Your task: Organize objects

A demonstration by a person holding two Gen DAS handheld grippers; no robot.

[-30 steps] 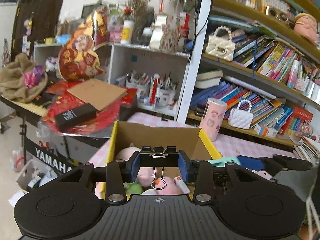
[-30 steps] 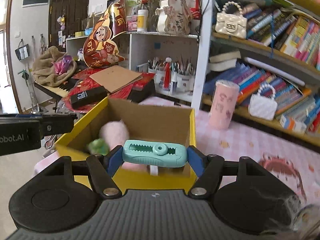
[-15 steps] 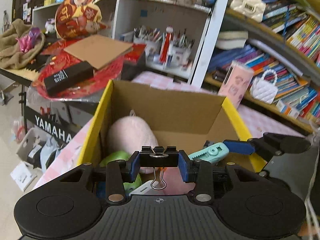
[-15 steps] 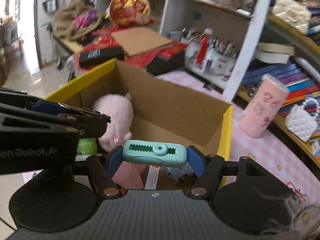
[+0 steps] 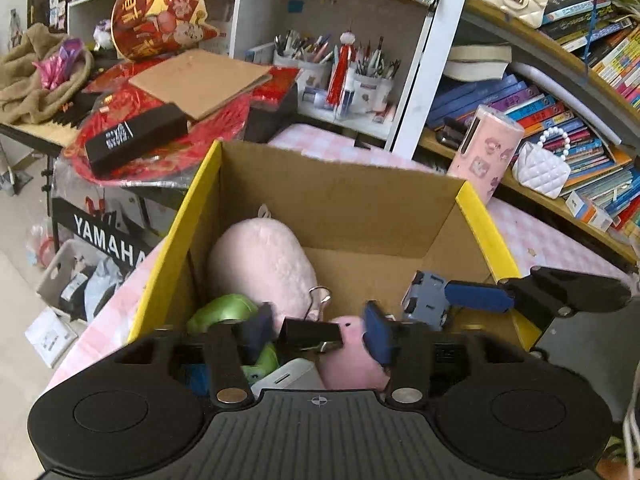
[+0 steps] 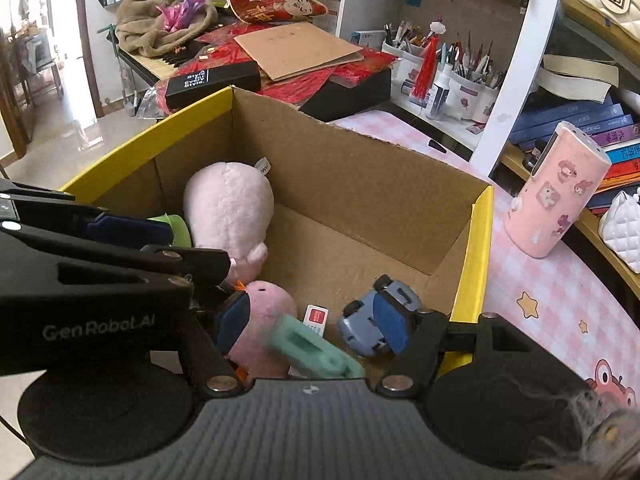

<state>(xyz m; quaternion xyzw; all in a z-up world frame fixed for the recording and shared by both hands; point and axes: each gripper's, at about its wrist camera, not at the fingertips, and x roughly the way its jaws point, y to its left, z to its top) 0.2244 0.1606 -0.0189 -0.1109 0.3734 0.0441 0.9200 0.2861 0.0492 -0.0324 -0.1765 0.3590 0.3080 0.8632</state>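
Both claws are over the cardboard box (image 5: pixel 340 200). The left claw (image 5: pixel 320 332) is wide open, and the black clip (image 5: pixel 310 334) sits loose between its fingers, touching neither. The right claw (image 6: pixel 312 320) is wide open too. The green clip (image 6: pixel 316 350) lies tilted in the box beside the toy car (image 6: pixel 376 320).

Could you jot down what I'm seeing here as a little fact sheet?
Container: cardboard box, yellow top edges, on a pink checked cloth
Left gripper: open over the box
Binder clip: black, loose between its fingers
Right gripper: open over the box
Mint clip: tilted, loose between its fingers
Already inside: pink plush, toy car
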